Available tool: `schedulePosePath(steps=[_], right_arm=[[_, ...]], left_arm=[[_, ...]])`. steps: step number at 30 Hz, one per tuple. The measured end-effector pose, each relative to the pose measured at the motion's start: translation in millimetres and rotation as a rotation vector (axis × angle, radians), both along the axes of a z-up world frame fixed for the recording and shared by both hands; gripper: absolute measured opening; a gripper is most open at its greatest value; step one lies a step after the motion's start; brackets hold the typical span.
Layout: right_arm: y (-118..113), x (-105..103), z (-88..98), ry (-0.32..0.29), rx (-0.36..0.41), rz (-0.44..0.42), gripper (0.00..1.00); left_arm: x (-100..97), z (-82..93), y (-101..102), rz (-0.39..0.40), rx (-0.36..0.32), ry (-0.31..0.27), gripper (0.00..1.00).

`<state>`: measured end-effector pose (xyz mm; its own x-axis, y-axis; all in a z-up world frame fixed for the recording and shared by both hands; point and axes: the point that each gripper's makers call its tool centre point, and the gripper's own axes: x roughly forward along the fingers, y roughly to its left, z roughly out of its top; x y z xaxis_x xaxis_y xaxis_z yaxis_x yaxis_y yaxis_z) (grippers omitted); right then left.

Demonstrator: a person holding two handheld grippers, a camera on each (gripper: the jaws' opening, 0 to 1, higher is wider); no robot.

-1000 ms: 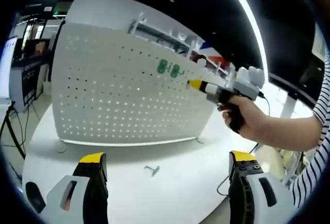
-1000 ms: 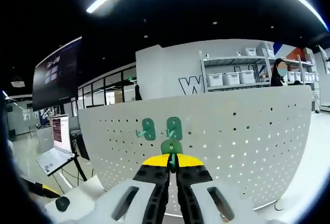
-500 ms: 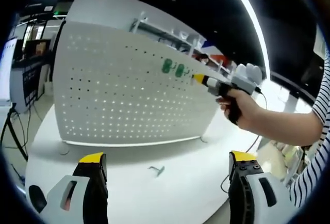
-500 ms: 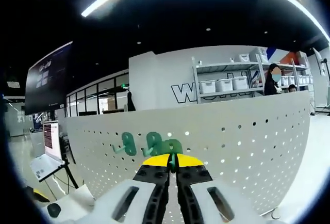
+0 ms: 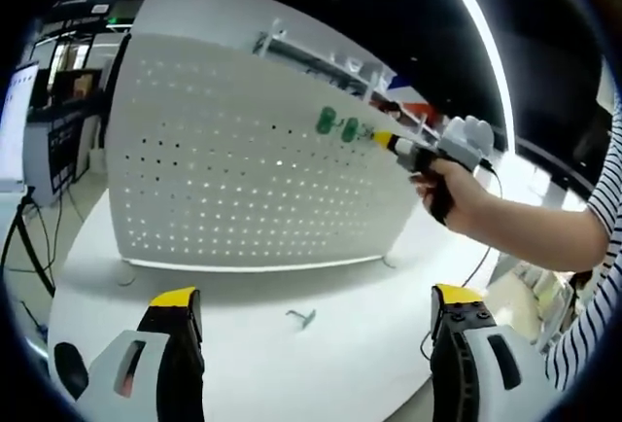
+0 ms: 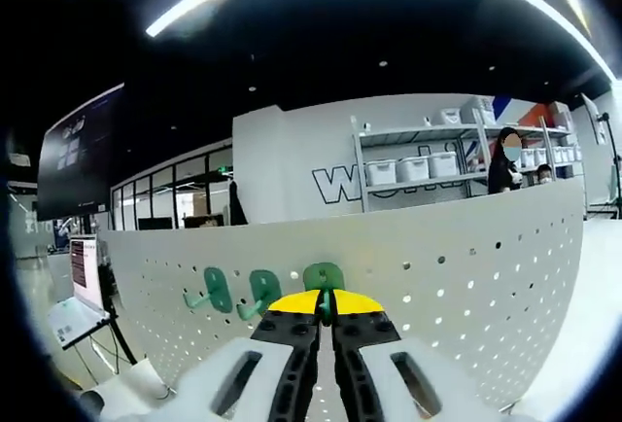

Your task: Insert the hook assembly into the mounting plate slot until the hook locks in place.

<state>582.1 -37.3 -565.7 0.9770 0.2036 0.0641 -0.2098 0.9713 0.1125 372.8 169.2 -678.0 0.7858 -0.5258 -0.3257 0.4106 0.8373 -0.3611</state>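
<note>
Broadly, the white pegboard serves as the mounting plate and stands upright on the round white tabletop, so its holes face the person and a hook can be pushed straight in. It is the landmark for the rest.

High on the pegboard, toward its right end, two green hooks are already seated side by side. In the right gripper view they sit just left of a third green hook, the one being worked; it is at the same height as the seated pair, which suggests it is meant for the next slot in the row.

The right hand-held gripper has its jaws pinched nearly together on the base of that third hook, holding it up against the pegboard face. Whether the hook is in its hole or only touching the surface I cannot tell. From the left gripper view, the right hand-held gripper reaches in from the right, held by a hand, its tip close beside the seated pair.

The left hand-held gripper hangs low before the pegboard, jaws spread wide and empty, probably kept back so everything stays visible.

Below the pegboard, a small grey metal piece lies loose on the tabletop.
</note>
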Motion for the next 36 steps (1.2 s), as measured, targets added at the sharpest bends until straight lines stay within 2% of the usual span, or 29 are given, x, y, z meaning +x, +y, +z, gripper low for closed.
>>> schedulePosePath(steps=[12,17,25,28,31,36], right_arm=[[-4.5,6.7,-1.8,-0.008,0.018,-0.036,0.00],[-2.8,8.4,-2.9,-0.008,0.001,-0.045,0.00],[-1.5,6.3,-2.7,-0.010,-0.001,-0.066,0.01],[-0.1,4.8,-2.2,0.003,-0.057,-0.070,0.01],[1.3,5.5,-2.6,0.026,0.006,-0.046,0.03],[-1.0,5.2,-5.0,0.048,-0.021,-0.029,0.06]], left_arm=[[-1.8,-2.9,4.3,0.008,0.003,0.017,0.99],[-0.9,-0.9,3.2,0.015,-0.033,0.022,0.97],[-0.3,-2.7,1.3,0.006,-0.023,0.030,0.97],[1.0,-1.3,4.8,0.017,-0.028,0.028,0.98],[0.4,-1.7,6.8,0.019,-0.025,0.028,0.97],[-2.5,-2.3,7.2,0.018,-0.026,0.035,0.97]])
